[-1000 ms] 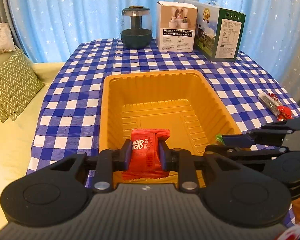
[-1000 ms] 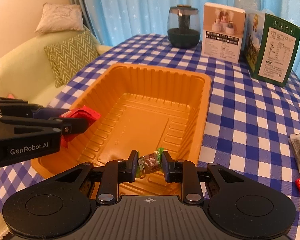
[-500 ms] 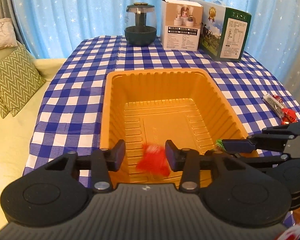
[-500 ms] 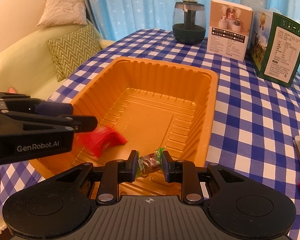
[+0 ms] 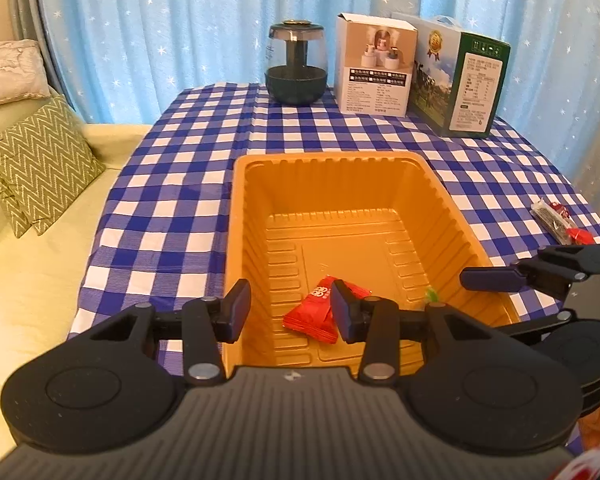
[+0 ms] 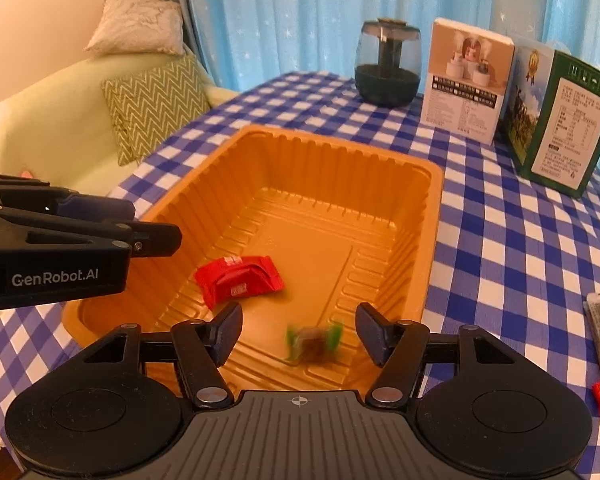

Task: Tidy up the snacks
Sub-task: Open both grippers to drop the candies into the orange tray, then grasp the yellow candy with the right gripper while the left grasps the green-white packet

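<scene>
- My right gripper (image 6: 298, 334): jaws opening, green candy (image 6: 313, 342) dropping free into orange tray (image 6: 433, 216).
- Left gripper (image 5: 290, 306): jaws apart, empty; red packet (image 5: 317, 314) already in tray.
- Lift straight, clear rim.

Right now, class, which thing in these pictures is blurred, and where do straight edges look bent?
Right wrist view: the green sweet is smeared by motion, while the red packet is sharp. Left wrist view: the curtain and tray edges bow from the fisheye lens.
</scene>
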Motion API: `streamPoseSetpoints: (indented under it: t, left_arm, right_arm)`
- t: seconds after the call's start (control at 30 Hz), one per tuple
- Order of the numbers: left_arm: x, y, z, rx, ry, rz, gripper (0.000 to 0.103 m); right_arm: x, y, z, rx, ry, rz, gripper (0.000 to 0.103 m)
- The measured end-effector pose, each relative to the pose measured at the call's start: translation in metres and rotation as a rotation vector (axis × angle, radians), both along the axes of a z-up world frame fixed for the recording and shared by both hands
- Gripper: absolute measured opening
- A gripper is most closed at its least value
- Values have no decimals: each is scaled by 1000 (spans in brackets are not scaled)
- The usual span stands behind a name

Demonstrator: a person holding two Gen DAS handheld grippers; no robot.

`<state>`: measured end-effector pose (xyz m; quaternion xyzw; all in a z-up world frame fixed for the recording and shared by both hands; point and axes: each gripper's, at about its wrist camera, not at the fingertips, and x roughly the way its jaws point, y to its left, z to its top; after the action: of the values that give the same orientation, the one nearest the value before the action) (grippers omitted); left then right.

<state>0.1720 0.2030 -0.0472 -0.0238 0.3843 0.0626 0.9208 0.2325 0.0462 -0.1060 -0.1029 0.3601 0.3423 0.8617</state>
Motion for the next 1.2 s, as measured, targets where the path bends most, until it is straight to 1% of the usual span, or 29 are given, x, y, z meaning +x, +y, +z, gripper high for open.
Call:
streamPoseSetpoints:
  t: [0.17, 0.33, 0.53, 0.83, 1.2]
  left_arm:
    - [-7, 1, 6, -1, -13, 10, 40]
    - [-16, -4, 15, -1, -27, 13, 40]
    - [-22, -21, 30, 1, -47, -3, 40]
    - [-27, -65, 51, 5, -79, -75, 40]
    - [-24, -137, 68, 4, -100, -183, 42]
  right_arm:
    - [-5, -3, 7, -9, -40, -6, 63]
    - [-15, -9, 22, -13, -89, -18, 63]
    - [-24, -30, 36, -7, -110, -57, 63]
    - [-37, -81, 58, 2, -133, -148, 63]
    - [-42, -156, 77, 5, -156, -274, 63]
